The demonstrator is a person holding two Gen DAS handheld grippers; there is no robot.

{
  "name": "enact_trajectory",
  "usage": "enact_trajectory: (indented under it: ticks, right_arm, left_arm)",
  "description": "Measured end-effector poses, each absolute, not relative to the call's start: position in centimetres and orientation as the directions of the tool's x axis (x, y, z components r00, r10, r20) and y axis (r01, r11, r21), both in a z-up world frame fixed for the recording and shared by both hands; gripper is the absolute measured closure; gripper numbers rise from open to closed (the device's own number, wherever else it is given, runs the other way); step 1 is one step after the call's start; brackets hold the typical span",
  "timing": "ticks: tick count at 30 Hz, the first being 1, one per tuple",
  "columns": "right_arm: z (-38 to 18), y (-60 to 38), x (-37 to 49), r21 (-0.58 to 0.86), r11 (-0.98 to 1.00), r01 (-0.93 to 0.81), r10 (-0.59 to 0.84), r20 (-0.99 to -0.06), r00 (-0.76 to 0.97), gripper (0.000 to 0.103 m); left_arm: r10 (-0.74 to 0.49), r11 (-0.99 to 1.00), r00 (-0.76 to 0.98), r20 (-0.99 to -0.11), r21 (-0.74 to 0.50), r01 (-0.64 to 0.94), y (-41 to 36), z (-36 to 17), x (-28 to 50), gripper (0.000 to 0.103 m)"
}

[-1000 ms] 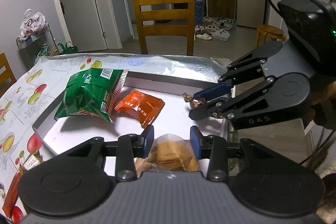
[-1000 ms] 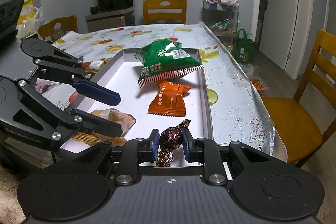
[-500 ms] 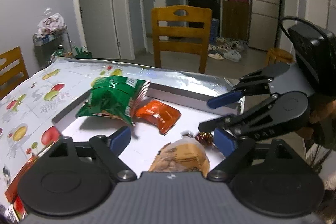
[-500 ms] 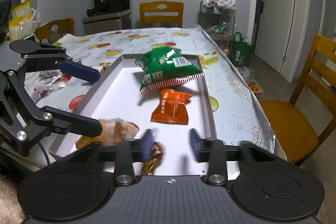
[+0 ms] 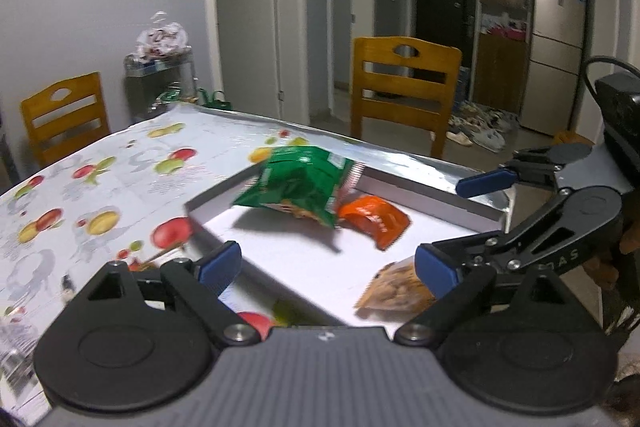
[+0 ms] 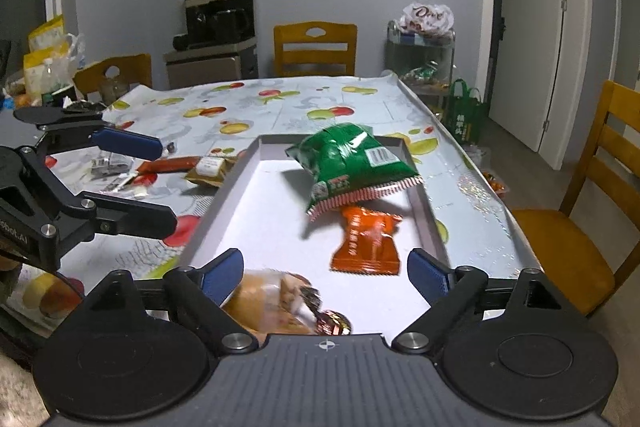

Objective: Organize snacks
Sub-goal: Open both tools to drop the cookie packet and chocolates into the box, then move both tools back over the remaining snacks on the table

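A: Both tongs just let go?
B: Yes. The right tongs (image 6: pixel 325 273) and the left tongs (image 5: pixel 326 263) have just been opening, nothing between them. The biscuit pack (image 6: pixel 266 301) and the wrapped chocolate (image 6: pixel 334 323) lie nearest in the tray (image 6: pixel 236 183), then the orange packet (image 6: pixel 366 243), the green bag (image 6: pixel 348 163) farthest.
A: Next?
B: Probably the loose snacks (image 6: pixel 208 167) on the bench (image 6: pixel 280 107) beside it.
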State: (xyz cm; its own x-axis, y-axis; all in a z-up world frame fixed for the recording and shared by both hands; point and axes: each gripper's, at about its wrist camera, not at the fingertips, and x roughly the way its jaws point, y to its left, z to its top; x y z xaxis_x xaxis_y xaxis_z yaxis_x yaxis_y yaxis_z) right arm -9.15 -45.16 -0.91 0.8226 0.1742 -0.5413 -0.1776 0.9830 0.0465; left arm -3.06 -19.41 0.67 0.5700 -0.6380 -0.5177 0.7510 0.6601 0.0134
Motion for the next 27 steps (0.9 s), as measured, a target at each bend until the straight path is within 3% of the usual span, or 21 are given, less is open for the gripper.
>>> enact_trajectory:
  ticks: [15, 27]
  right_arm:
    - [0.4, -40.8, -8.0, 0.083, 0.972, -0.220, 0.230, -0.532, 0.815, 0.007]
    - [-1.2, -35.3, -6.8, 0.118, 0.936, -0.333, 0.342, -0.539, 0.770, 0.006]
  left_arm:
    - [-0.544, 0.794, 0.692, -0.475, -0.024, 0.608, -9.8, 1.3, -3.4, 0.006]
    - [-0.346, 0.910, 0.799, -0.492, 0.029, 0.413, -1.2, -0.9, -4.6, 0.006]
